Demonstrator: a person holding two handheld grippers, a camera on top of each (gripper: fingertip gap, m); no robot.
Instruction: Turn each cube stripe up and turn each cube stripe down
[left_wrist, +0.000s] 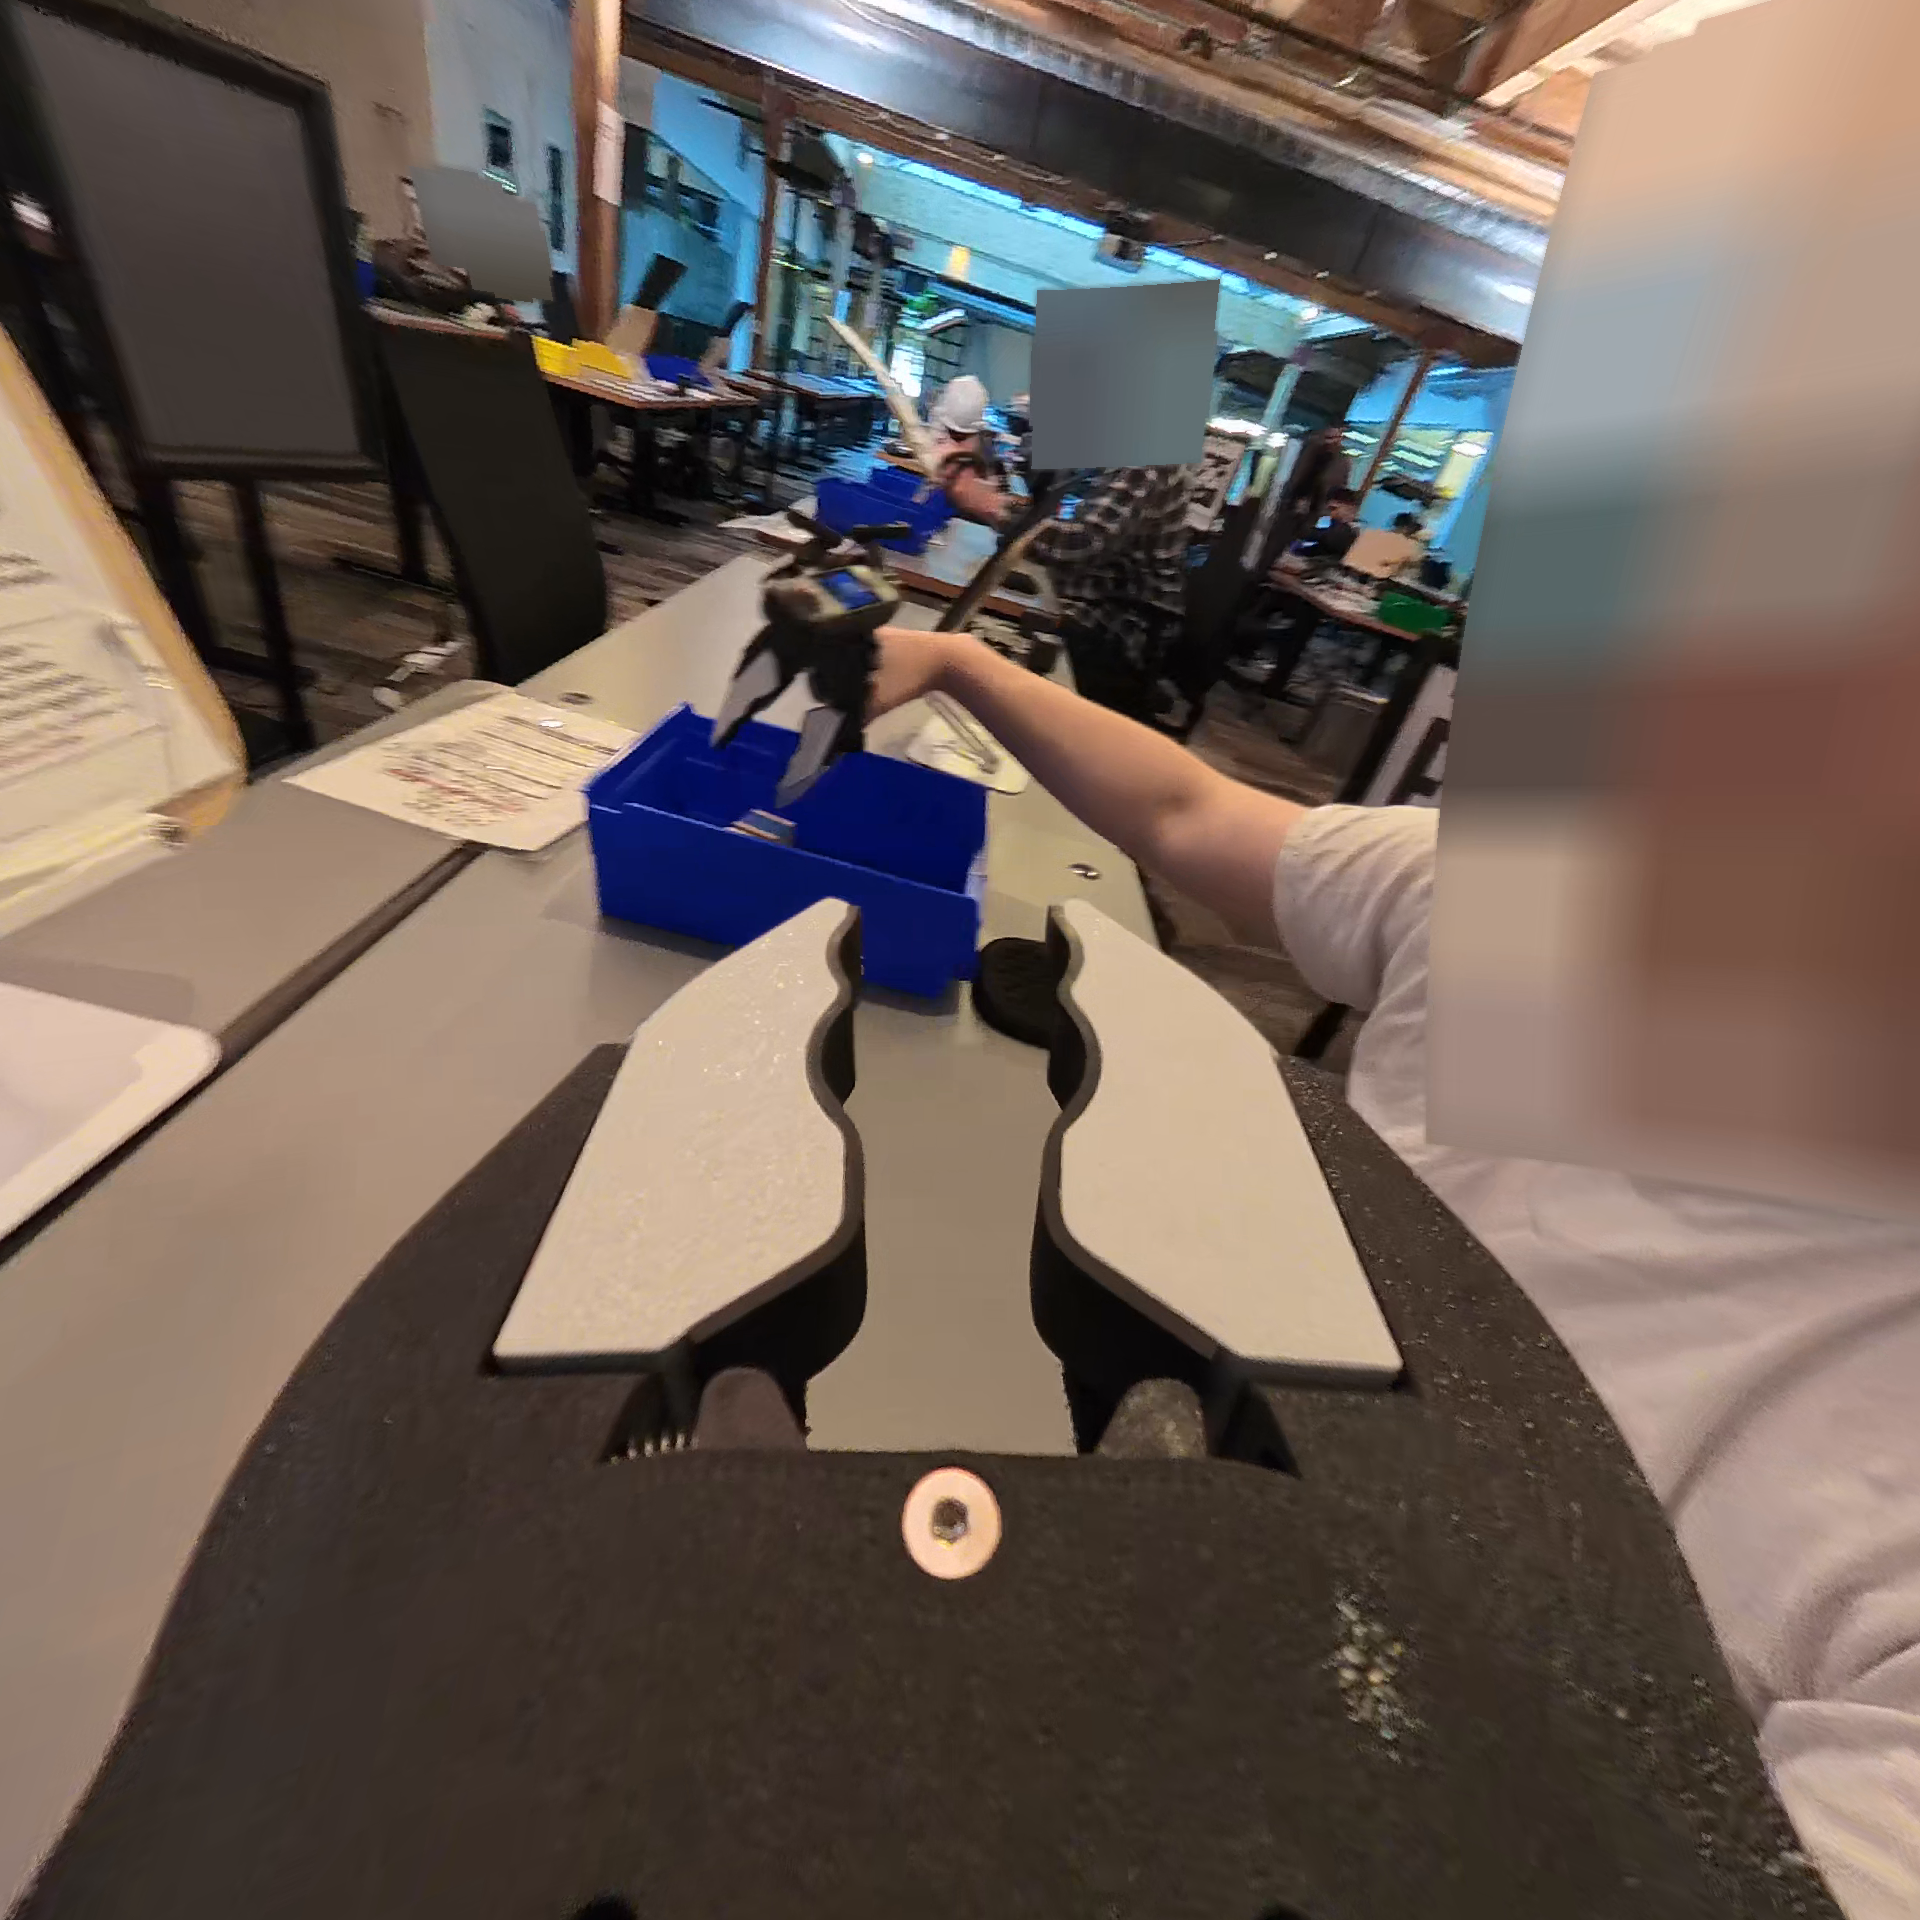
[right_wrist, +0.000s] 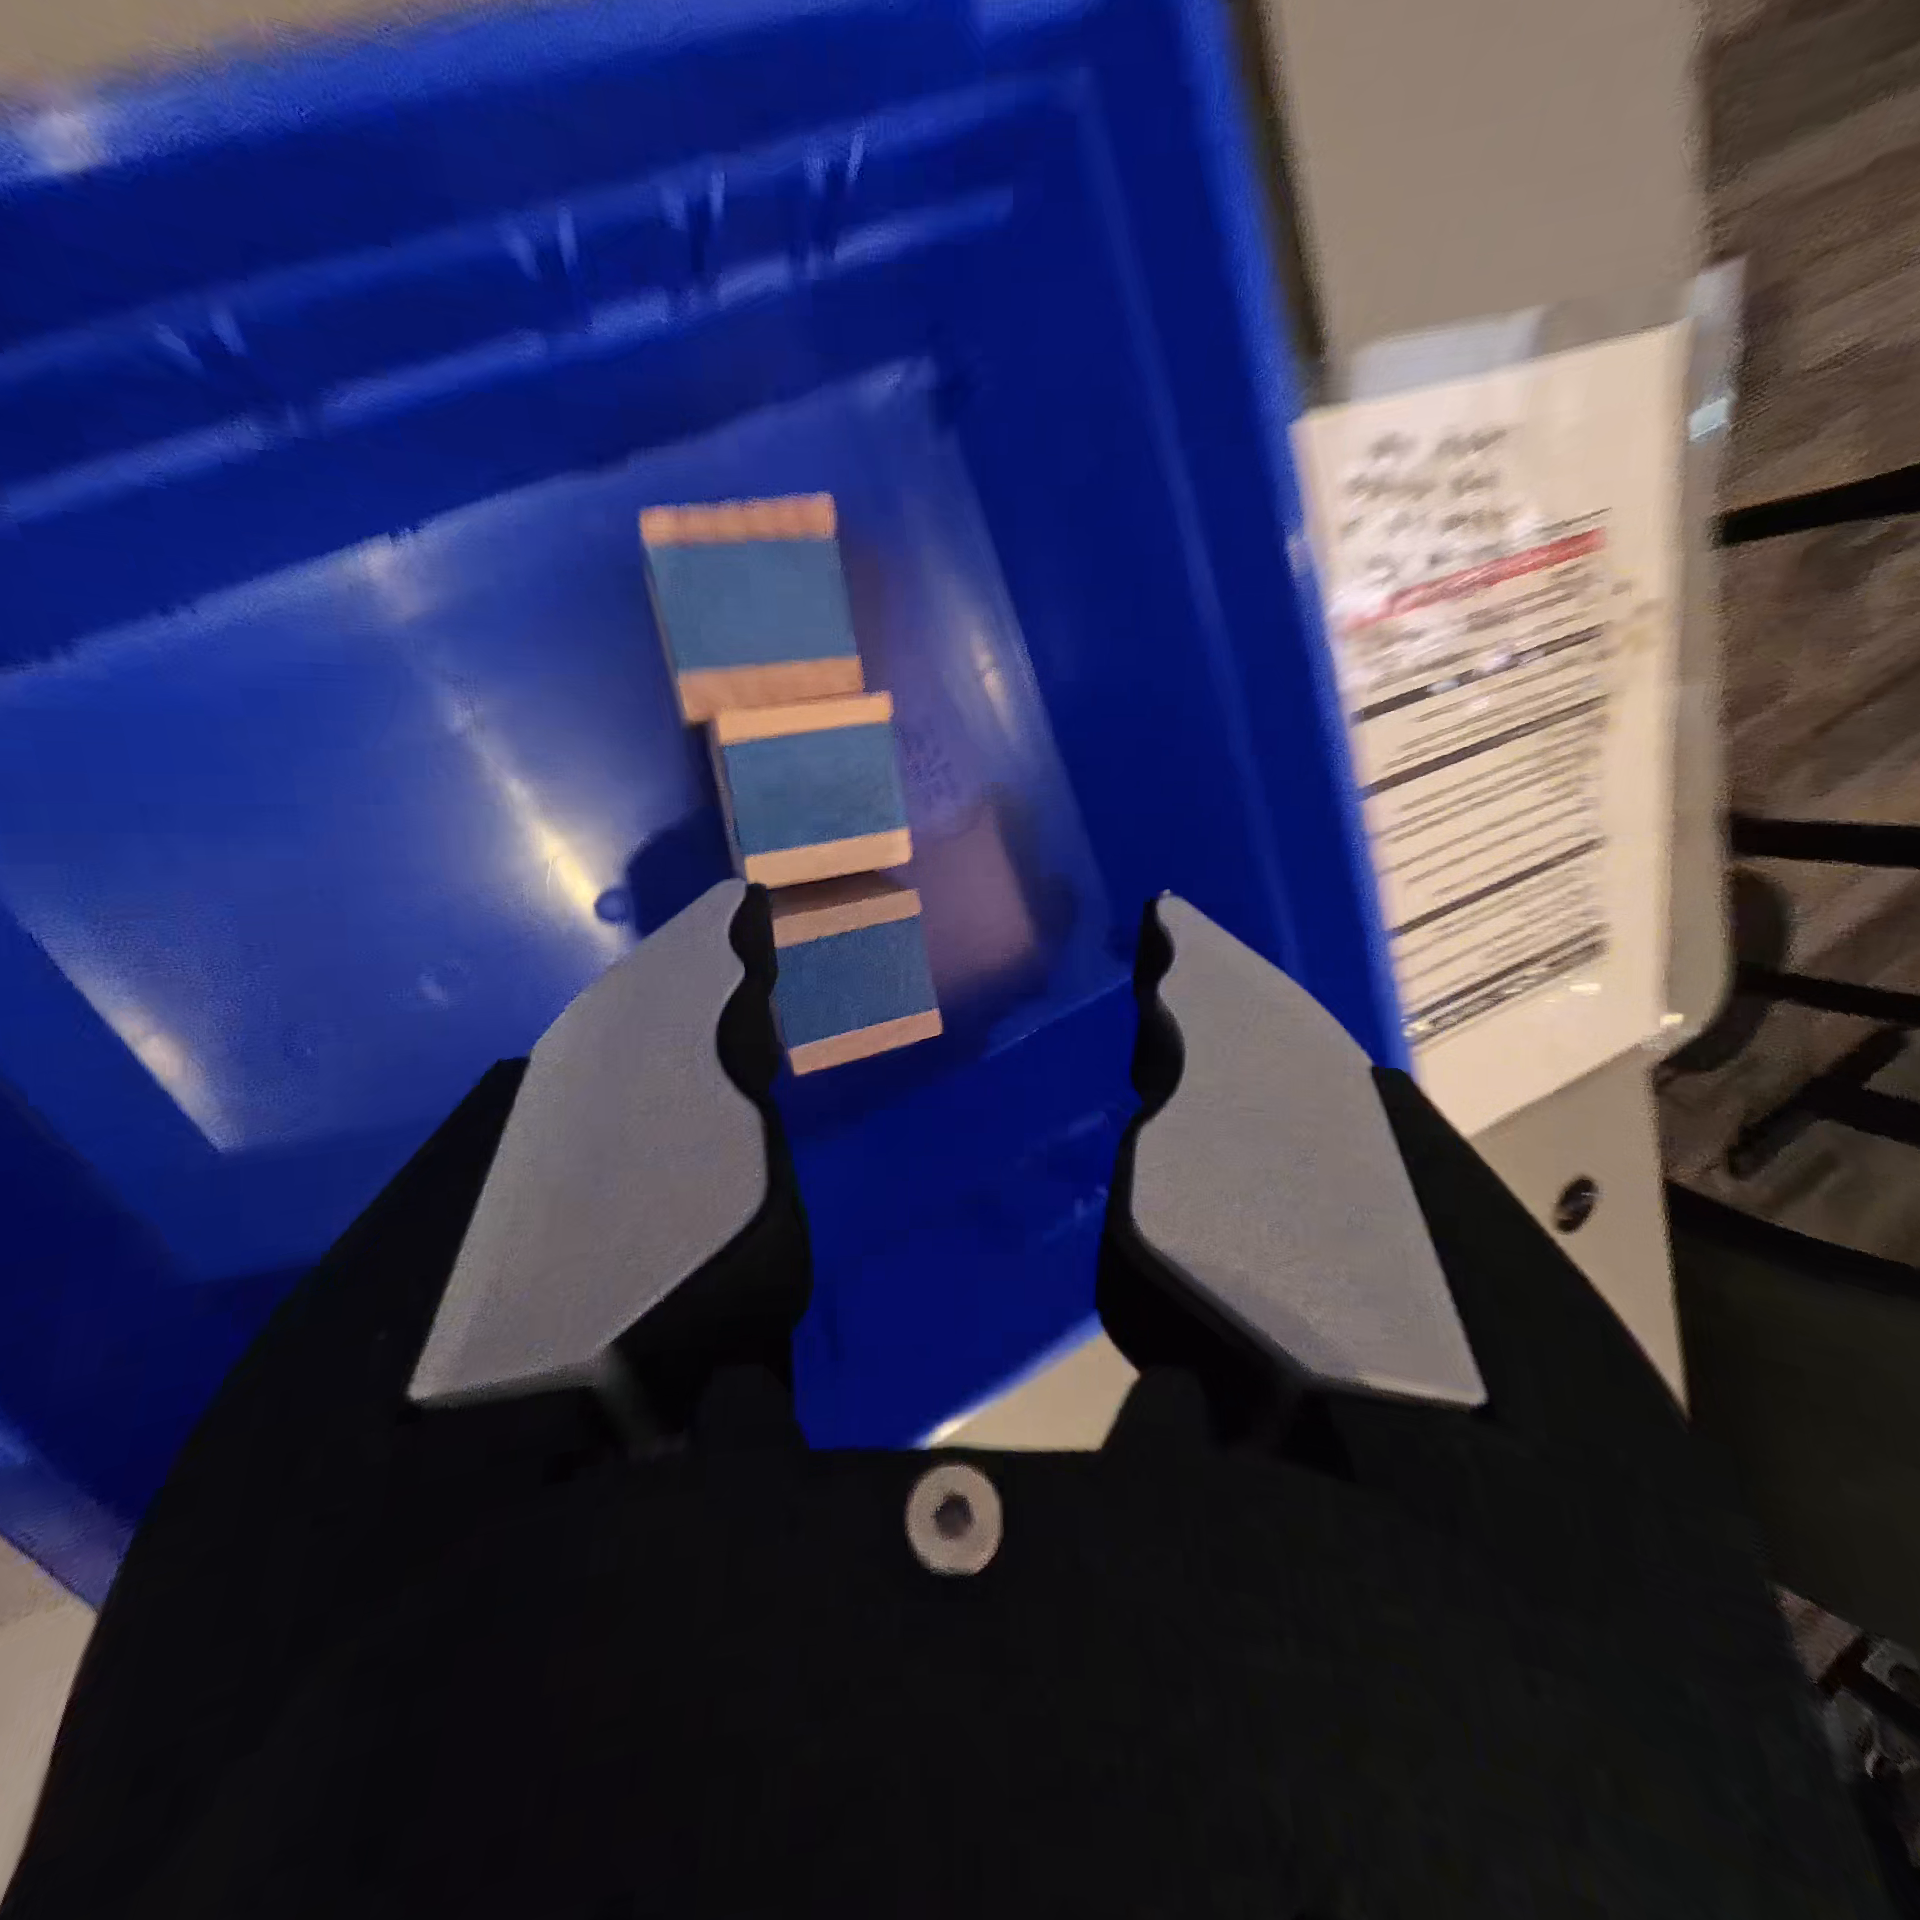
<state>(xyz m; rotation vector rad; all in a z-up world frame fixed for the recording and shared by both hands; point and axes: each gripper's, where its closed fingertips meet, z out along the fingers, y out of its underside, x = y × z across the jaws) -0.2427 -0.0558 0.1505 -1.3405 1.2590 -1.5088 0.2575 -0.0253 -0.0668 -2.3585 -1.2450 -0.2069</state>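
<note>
Three wooden cubes with a blue stripe facing up lie in a row on the floor of a blue bin (right_wrist: 312, 416): the far cube (right_wrist: 748, 603), the middle cube (right_wrist: 810, 790) and the near cube (right_wrist: 857, 971). My right gripper (right_wrist: 951, 909) is open and empty, hovering above the near cube. In the left wrist view the right gripper (left_wrist: 764, 764) hangs open over the blue bin (left_wrist: 779, 883), and one cube (left_wrist: 767, 828) peeks above the rim. My left gripper (left_wrist: 956, 920) is open and empty, low over the grey table (left_wrist: 416, 1039), short of the bin.
A printed sheet (left_wrist: 488, 769) lies on the table left of the bin, also in the right wrist view (right_wrist: 1496, 665). A small black round object (left_wrist: 1013, 987) sits by the bin's near corner. A white tray (left_wrist: 73, 1081) is at the left. The person's arm (left_wrist: 1122, 790) reaches across at the right.
</note>
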